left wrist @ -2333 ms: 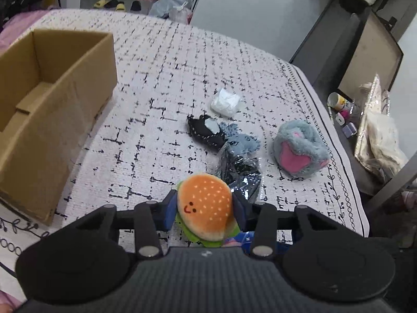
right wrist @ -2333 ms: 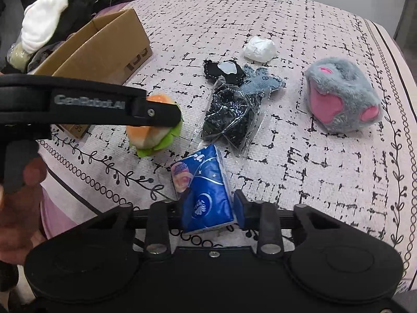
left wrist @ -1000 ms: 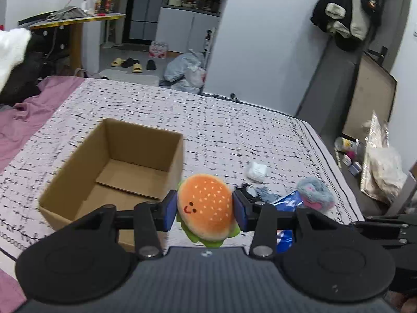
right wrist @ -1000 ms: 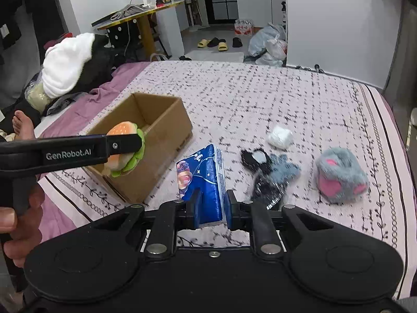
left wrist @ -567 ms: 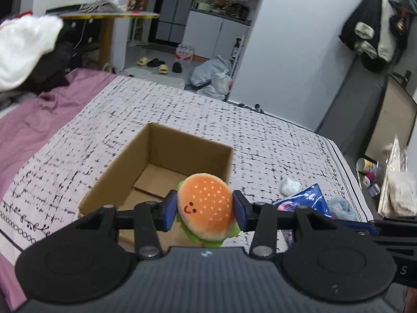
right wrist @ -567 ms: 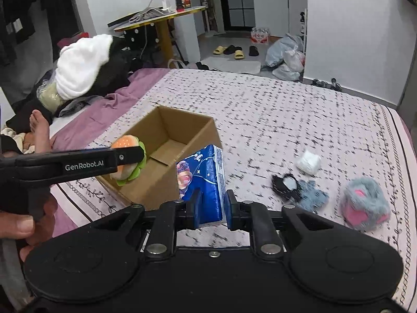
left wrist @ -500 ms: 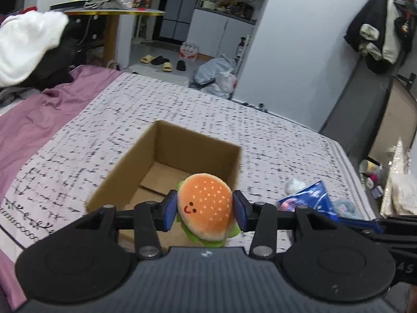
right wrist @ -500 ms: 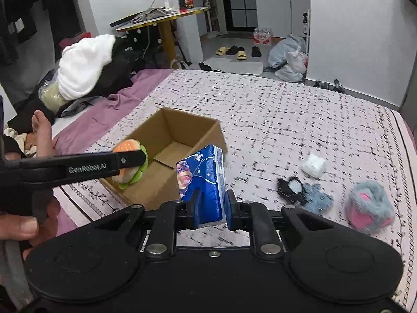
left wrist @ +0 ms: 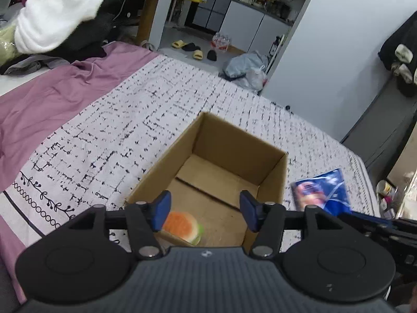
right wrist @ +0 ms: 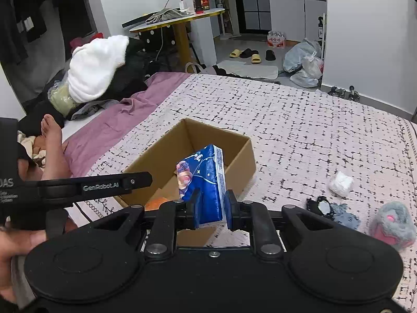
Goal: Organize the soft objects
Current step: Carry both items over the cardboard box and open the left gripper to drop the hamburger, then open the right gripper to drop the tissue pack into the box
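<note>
One toy is now out of the grip: the burger plush [left wrist: 183, 225], pinched half a second ago between the pads of the left gripper [left wrist: 204, 210], lies below them on the floor of the cardboard box [left wrist: 232, 143], near its front wall. The jaws are opening with nothing between them. Beside it, the right gripper [right wrist: 212, 208] is pressed onto the blue tissue pack [right wrist: 206, 180], held just in front of the box; judging by that, it goes in next.

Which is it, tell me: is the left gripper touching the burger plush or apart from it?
Apart. The left wrist view shows the left gripper with jaws opening and nothing pinched between them; the burger plush lies blurred below in the cardboard box.
</note>
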`<action>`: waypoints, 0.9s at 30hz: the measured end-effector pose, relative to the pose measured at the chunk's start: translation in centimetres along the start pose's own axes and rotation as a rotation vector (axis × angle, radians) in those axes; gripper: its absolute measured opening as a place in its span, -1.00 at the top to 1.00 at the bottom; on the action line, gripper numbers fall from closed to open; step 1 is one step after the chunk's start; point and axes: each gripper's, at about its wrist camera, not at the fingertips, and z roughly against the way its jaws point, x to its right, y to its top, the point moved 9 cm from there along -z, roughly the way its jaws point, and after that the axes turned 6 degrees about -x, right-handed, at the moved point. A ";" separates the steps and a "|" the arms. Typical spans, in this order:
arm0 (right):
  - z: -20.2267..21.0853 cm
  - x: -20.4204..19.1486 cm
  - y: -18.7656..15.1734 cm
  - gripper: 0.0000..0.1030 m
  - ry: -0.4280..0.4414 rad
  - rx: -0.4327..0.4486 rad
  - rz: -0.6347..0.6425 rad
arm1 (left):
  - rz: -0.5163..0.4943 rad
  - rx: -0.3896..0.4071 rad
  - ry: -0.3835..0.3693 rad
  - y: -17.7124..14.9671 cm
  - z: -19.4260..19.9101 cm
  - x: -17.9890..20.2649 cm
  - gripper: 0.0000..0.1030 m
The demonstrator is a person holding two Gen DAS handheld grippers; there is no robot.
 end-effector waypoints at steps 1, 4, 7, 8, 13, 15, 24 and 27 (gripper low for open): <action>-0.2 -0.1 0.1 0.65 0.005 -0.002 -0.003 | 0.005 0.006 -0.006 0.2 0.3 0.0 -0.29; -0.8 -0.4 0.4 0.65 0.018 -0.009 -0.015 | 0.011 0.023 -0.010 0.7 1.2 -0.1 -0.43; -1.5 -0.9 0.6 0.65 0.035 -0.019 -0.025 | 0.003 0.032 0.003 1.0 1.6 -0.3 -0.50; -1.7 -1.1 0.7 0.65 0.039 -0.021 -0.026 | 0.005 0.032 0.005 1.0 1.7 -0.5 -0.51; -3.0 -2.1 1.0 0.64 0.055 -0.035 -0.035 | 0.051 0.031 -0.011 1.5 2.5 -1.1 -0.61; -3.4 -2.5 1.0 0.62 0.056 -0.042 -0.036 | 0.050 0.046 -0.006 1.7 3.0 -1.3 -0.63; -2.6 -0.9 0.0 0.05 0.034 -0.060 -0.076 | 0.043 0.012 0.009 1.4 2.5 -1.0 -0.85; -1.3 0.5 -0.7 -0.04 0.007 -0.053 -0.083 | 0.014 0.008 0.016 1.1 2.4 -0.2 -0.86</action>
